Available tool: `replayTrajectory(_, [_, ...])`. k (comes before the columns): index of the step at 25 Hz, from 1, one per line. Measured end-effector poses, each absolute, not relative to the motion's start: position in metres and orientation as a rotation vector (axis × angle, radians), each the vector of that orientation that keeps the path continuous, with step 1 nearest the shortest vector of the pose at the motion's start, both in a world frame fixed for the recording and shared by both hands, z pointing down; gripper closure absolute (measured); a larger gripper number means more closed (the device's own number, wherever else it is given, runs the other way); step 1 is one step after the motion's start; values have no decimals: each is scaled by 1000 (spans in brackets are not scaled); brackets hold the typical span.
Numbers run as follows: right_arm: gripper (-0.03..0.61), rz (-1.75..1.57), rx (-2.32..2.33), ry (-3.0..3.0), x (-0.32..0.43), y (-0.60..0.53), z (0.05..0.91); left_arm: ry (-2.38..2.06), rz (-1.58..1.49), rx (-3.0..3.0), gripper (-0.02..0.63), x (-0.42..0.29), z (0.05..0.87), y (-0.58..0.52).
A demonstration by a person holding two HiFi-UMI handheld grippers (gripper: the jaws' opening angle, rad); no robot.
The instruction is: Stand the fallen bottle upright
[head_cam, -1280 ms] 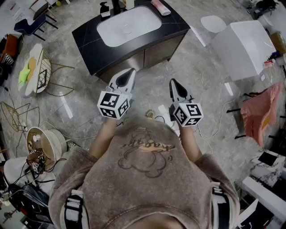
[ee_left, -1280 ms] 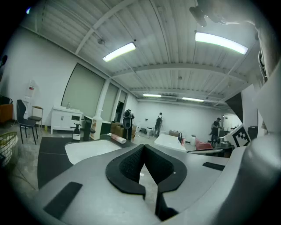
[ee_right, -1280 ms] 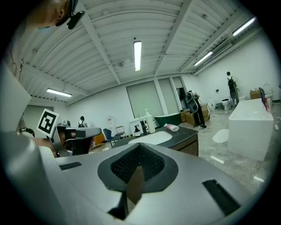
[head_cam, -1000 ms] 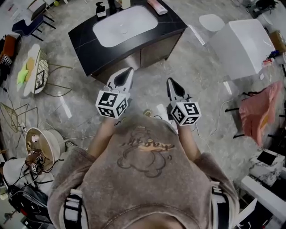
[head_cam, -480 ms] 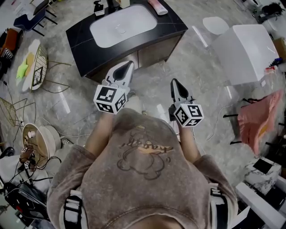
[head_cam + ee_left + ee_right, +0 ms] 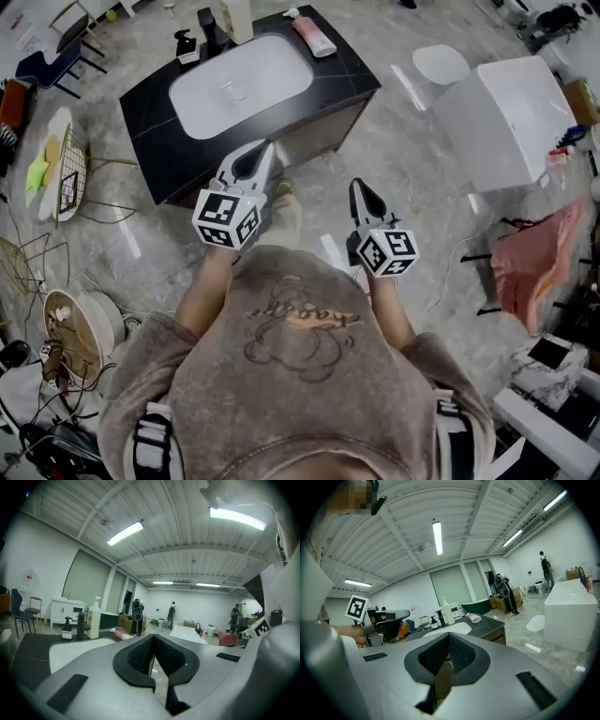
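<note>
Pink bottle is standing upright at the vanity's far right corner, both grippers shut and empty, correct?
No: the pink bottle lies on its side there, on the vanity, as the head view shows. Left gripper and right gripper are shut and empty.

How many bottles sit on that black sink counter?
3: a small dark pump bottle back left, a tall white pump bottle beside the faucet, a pink bottle lying back right. Others may be hidden.

I wear a fuzzy brown sweatshirt (image 6: 300,375) with a cartoon outline on the chest, and black-and-white straps (image 6: 150,448) at both shoulders. My left hand-held gripper (image 6: 266,147) and right hand-held gripper (image 6: 360,184) have pale grey shells, black ridged pads (image 6: 136,656) and a white cube (image 6: 226,217) of black square markers.
</note>
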State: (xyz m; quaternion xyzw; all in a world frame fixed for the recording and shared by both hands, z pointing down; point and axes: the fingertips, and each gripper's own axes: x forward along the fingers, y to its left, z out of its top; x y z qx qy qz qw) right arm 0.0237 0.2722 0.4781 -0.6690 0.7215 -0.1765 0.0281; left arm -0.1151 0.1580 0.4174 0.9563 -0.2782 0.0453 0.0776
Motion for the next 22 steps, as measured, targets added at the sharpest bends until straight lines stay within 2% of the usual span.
replayTrajectory(22, [580, -517, -2087, 2229, 114, 47, 445, -763, 150, 2886, 595, -15, 385, -71])
